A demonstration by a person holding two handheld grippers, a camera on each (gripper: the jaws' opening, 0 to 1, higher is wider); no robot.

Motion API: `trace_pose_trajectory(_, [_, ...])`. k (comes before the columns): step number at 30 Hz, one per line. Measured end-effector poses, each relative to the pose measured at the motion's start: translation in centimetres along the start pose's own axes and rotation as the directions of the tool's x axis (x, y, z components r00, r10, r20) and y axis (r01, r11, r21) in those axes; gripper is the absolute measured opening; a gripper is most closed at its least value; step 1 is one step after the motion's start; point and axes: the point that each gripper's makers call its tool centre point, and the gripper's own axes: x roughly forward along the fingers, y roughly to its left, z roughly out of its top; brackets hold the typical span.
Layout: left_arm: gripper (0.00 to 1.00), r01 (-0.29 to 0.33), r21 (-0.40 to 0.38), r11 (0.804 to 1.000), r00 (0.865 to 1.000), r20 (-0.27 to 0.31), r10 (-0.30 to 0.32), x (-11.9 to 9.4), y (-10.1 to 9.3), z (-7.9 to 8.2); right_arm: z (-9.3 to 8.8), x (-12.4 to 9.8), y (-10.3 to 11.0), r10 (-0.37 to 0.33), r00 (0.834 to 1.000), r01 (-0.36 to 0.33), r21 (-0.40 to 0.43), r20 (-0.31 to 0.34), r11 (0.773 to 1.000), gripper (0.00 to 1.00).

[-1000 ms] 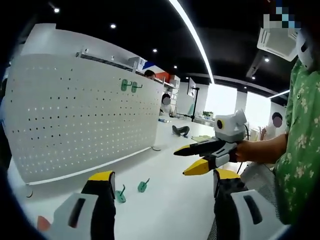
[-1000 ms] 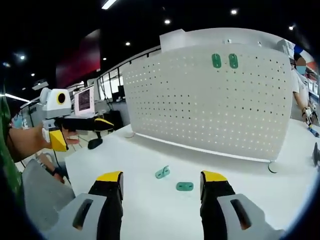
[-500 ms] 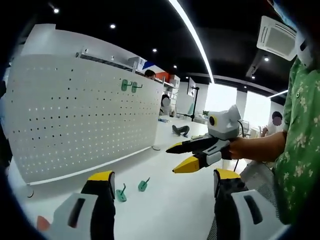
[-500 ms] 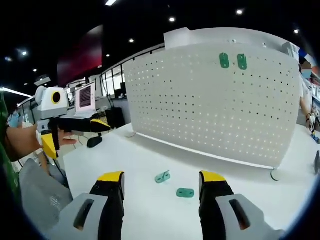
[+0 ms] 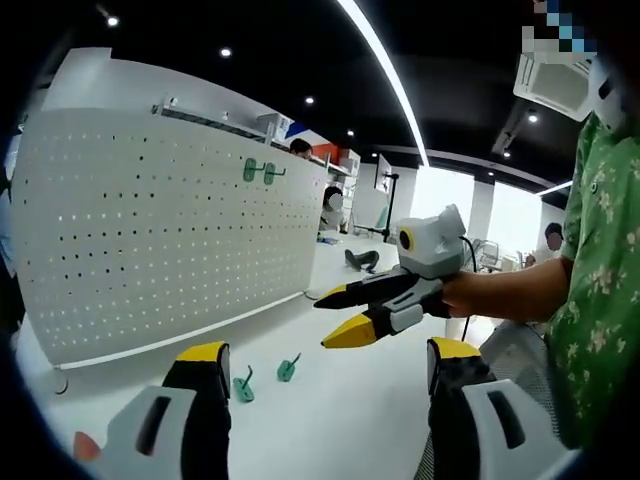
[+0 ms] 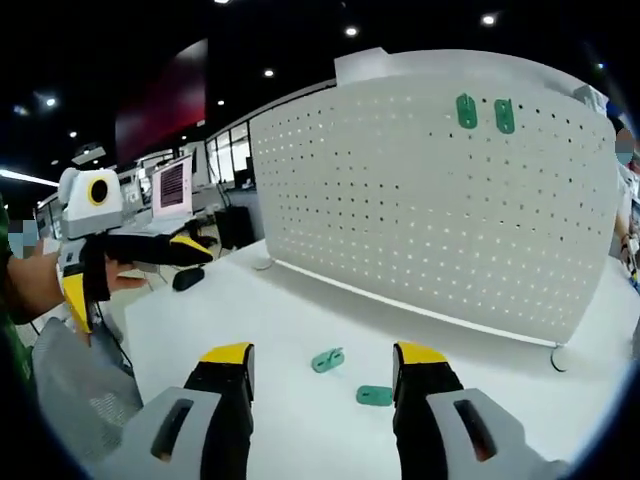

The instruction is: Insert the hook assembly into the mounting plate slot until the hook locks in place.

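A white pegboard mounting plate (image 5: 160,230) (image 6: 440,200) stands upright on the white table, with two green hooks (image 5: 260,172) (image 6: 484,112) hung near its top. Two loose green hooks (image 5: 265,380) (image 6: 350,378) lie on the table in front of it. In the left gripper view my left gripper (image 5: 325,375) is open and empty, just short of the loose hooks, and my right gripper (image 5: 328,320) hangs open above the table to their right. In the right gripper view my right gripper (image 6: 320,360) is open with the loose hooks between and beyond its jaws, while the left gripper (image 6: 180,250) is held up at the left.
The white table (image 5: 340,420) (image 6: 240,320) stretches toward desks, monitors and people in the background. A small dark object (image 5: 362,262) lies on the far table. A person's green-sleeved arm (image 5: 590,300) holds the right gripper.
In the left gripper view the right gripper has moved left and slightly down toward the loose hooks. In the right gripper view the pegboard and hooks have grown a little closer.
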Motion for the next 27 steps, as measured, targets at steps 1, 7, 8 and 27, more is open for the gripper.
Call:
trace_pose_trajectory(1, [0.83,-0.002,0.0,1.0,1.0,0.0,0.002,0.0,0.1,0.0,-0.1,0.3,-0.1,0.003,1.0,-0.003,-0.001,-0.007,1.0,0.56])
trace_pose_trajectory(7, [0.83,-0.007,-0.001,1.0,1.0,-0.001,0.007,-0.3,0.3,-0.1,-1.0,1.7,-0.3,0.014,0.999,-0.014,-0.002,-0.052,1.0,0.55])
trace_pose_trajectory(8, [0.83,-0.009,-0.001,1.0,1.0,-0.002,0.009,-0.3,0.3,-0.1,-1.1,1.9,-0.3,0.017,0.998,-0.017,-0.002,-0.057,1.0,0.55])
trace_pose_trajectory(27, [0.82,-0.016,-0.008,1.0,1.0,-0.003,0.016,-0.6,0.6,-0.3,-3.0,5.7,-0.4,0.044,0.986,-0.04,0.029,-0.163,0.999,0.52])
